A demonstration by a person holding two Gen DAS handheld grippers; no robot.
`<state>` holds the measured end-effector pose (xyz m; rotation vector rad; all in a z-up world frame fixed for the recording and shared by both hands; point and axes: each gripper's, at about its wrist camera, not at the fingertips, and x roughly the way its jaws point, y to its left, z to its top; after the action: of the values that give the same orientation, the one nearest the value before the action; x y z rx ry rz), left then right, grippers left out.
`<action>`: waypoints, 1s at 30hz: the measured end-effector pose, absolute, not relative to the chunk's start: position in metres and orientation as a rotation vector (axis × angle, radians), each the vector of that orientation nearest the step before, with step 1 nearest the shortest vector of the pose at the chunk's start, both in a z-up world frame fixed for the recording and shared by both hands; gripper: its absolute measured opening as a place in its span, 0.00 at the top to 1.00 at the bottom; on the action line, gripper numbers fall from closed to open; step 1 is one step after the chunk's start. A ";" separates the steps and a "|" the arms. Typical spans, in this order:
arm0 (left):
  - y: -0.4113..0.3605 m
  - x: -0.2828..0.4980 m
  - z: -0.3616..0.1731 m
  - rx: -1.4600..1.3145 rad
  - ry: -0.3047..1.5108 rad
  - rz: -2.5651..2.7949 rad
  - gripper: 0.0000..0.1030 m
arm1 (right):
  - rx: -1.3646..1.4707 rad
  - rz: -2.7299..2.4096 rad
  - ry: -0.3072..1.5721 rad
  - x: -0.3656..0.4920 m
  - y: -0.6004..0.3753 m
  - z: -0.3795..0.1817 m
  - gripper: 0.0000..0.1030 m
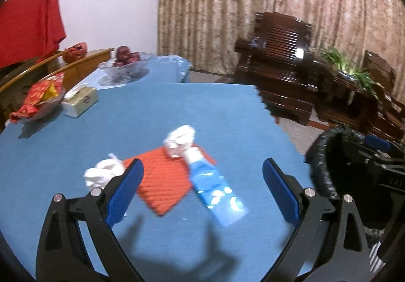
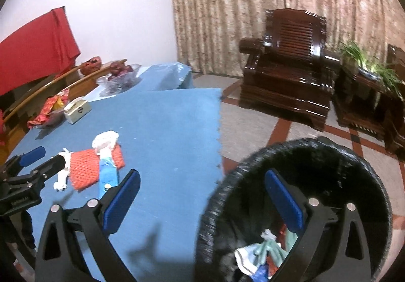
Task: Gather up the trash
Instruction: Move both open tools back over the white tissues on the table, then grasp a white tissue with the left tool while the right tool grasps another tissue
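- My left tongs (image 1: 202, 190) hang spread wide over the blue table (image 1: 76, 150), with nothing between the pads.
- Under them lies the trash: a red mat (image 1: 162, 180), a blue wrapper (image 1: 215, 185) lying across its right edge, and a white wad (image 1: 181, 140) at the wrapper's far end.
- A second white wad (image 1: 101, 173) sits just beside the mat's left corner, partly hidden by my left pad.
- My right tongs (image 2: 202, 199) are spread too, empty, straddling the table edge and the bin (image 2: 217, 206).
- The bin stands on the floor just beside the table's right edge, lined with a black bag; crumpled scraps (image 2: 263, 249) lie at its bottom.
- In the right view the left tongs (image 2: 43, 160) show over the second wad (image 2: 62, 178).
- Far left on the table: a tissue box (image 1: 81, 102), a dish of red packets (image 1: 38, 99), and a glass bowl of red fruit (image 1: 124, 61).
- Both views are motion-blurred, so I cannot read the wrapper's print.
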<state>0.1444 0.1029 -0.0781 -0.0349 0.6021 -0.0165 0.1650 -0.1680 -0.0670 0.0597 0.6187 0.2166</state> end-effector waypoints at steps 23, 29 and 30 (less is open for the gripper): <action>0.215 0.187 -0.133 -0.093 0.694 0.208 0.11 | -0.032 0.371 0.687 0.224 -0.052 -0.105 0.06; 0.225 0.202 -0.150 -0.109 0.736 0.220 0.11 | -0.061 0.368 0.676 0.235 -0.035 -0.108 0.06; 0.226 0.203 -0.151 -0.114 0.740 0.220 0.11 | -0.068 0.360 0.672 0.237 -0.033 -0.108 0.06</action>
<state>0.2030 0.2265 -0.1513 -0.1139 0.7402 0.2195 0.2367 -0.0332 -0.1083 -0.0685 0.6719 0.3595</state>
